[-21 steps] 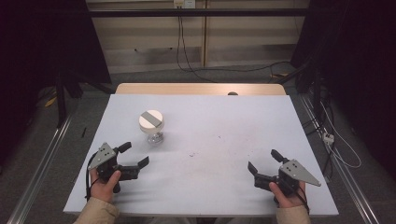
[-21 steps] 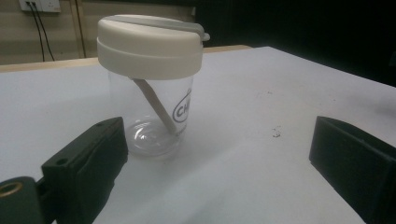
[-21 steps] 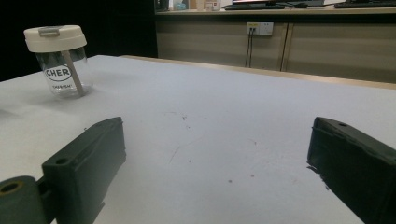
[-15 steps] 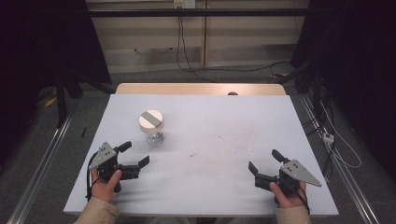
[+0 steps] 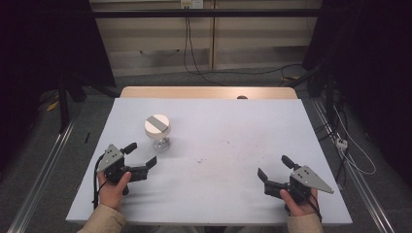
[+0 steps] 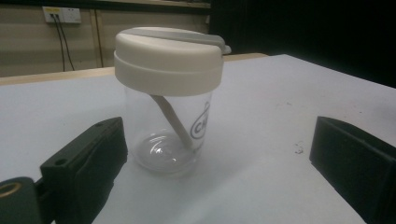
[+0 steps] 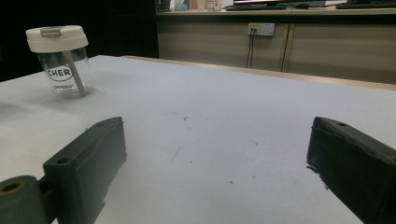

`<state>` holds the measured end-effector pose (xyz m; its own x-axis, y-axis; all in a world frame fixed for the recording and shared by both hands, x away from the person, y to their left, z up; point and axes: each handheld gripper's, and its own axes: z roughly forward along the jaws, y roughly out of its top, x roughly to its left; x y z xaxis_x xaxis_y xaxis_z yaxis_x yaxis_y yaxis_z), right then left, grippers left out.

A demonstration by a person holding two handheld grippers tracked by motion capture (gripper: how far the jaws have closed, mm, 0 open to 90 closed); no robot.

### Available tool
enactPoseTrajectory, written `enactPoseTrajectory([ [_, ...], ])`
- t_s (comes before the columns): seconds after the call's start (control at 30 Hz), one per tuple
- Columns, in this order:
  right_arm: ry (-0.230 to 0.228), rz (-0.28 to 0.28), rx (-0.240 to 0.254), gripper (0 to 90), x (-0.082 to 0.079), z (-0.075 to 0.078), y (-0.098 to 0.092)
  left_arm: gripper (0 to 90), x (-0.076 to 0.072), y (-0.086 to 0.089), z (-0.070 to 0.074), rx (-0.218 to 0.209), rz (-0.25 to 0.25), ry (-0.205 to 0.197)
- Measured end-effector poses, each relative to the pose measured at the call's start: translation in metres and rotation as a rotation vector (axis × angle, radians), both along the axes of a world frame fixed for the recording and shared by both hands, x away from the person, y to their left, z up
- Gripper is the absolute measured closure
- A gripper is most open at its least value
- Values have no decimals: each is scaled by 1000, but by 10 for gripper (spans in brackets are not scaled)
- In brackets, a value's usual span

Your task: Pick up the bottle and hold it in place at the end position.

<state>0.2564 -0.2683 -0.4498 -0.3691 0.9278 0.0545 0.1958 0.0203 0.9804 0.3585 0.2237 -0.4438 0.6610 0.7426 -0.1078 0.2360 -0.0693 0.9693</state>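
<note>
Upright on the table [image 5: 243, 126], a lidded jar [image 5: 158, 131] stands just ahead of the left tongs [image 5: 141, 154], wide for grasping; right tongs [image 5: 272, 167] wait wide, empty.

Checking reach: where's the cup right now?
High view: the lidded clear cup stands upright on the table's left half, just beyond the open left gripper, untouched.
</note>
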Motion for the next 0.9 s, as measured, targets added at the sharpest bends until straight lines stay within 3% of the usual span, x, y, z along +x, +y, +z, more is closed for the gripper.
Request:
enactPoseTrajectory([
  [0.07, -1, 1, -1, 42, 0, 0, 0, 37, 2, 0, 0, 7, 9, 0],
  [0.23, 1, -1, -3, 42, 1, -1, 0, 38, 12, -6, -4, 47, 49, 43],
  [0.37, 3, -3, -3, 42, 1, -1, 0, 39, 20, -9, -6, 47, 65, 65],
  [0.53, 2, -3, -4, 43, 2, -1, 0, 39, 29, -14, -6, 46, 76, 62],
  [0.73, -1, -3, -1, 44, 2, 0, 0, 40, 41, -24, -5, 85, 79, 57],
  [0.9, -3, 0, 0, 44, 3, 0, 0, 46, 46, -29, -8, 88, 80, 60],
])
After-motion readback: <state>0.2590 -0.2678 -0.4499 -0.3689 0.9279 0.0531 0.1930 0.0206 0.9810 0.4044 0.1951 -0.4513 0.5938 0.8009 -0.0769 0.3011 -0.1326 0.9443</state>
